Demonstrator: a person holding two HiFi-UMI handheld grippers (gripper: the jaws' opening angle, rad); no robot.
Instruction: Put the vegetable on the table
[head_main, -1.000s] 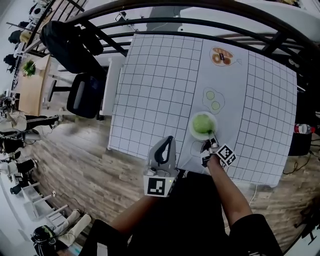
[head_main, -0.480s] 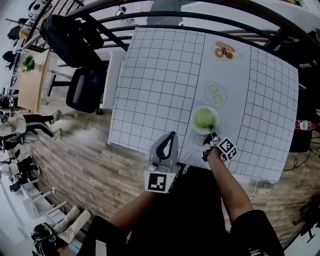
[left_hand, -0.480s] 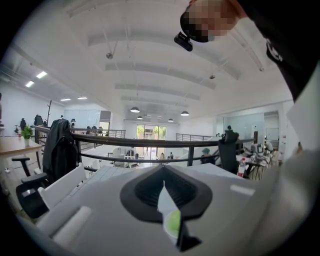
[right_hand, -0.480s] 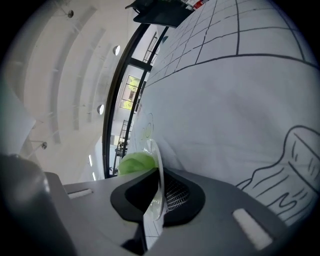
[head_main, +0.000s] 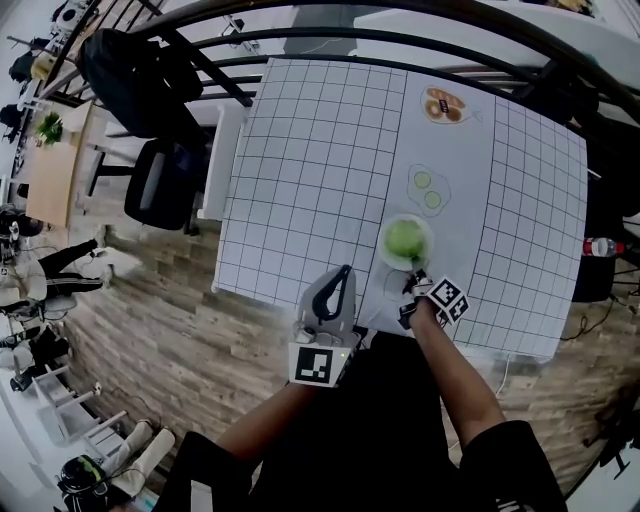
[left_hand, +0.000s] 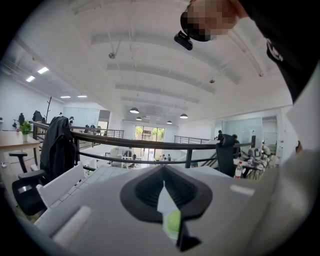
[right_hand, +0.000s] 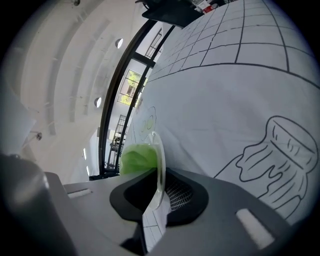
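Note:
A white plate (head_main: 384, 246) with a green leafy vegetable (head_main: 404, 240) on it rests on the gridded tablecloth (head_main: 320, 170), near the front edge. My right gripper (head_main: 413, 283) reaches in from the near side and has the plate's rim between its jaws. In the right gripper view the thin rim (right_hand: 161, 150) runs into the right gripper (right_hand: 159, 180), with the vegetable (right_hand: 136, 156) just behind; the jaws are opening and still touch the rim. My left gripper (head_main: 343, 272) hovers at the table's front edge, shut and holding nothing, and in its own view the left gripper (left_hand: 164, 187) points across the room.
Line drawings lie on the cloth's plain strip: two green slices (head_main: 427, 190), a food picture (head_main: 441, 106) further back, a jar outline (right_hand: 272, 155) beside the plate. A dark railing (head_main: 300, 35) runs behind the table. An office chair (head_main: 160, 185) stands left, a bottle (head_main: 600, 246) right.
The head camera has shifted slightly. The plate, the vegetable and both grippers stay in about the same places.

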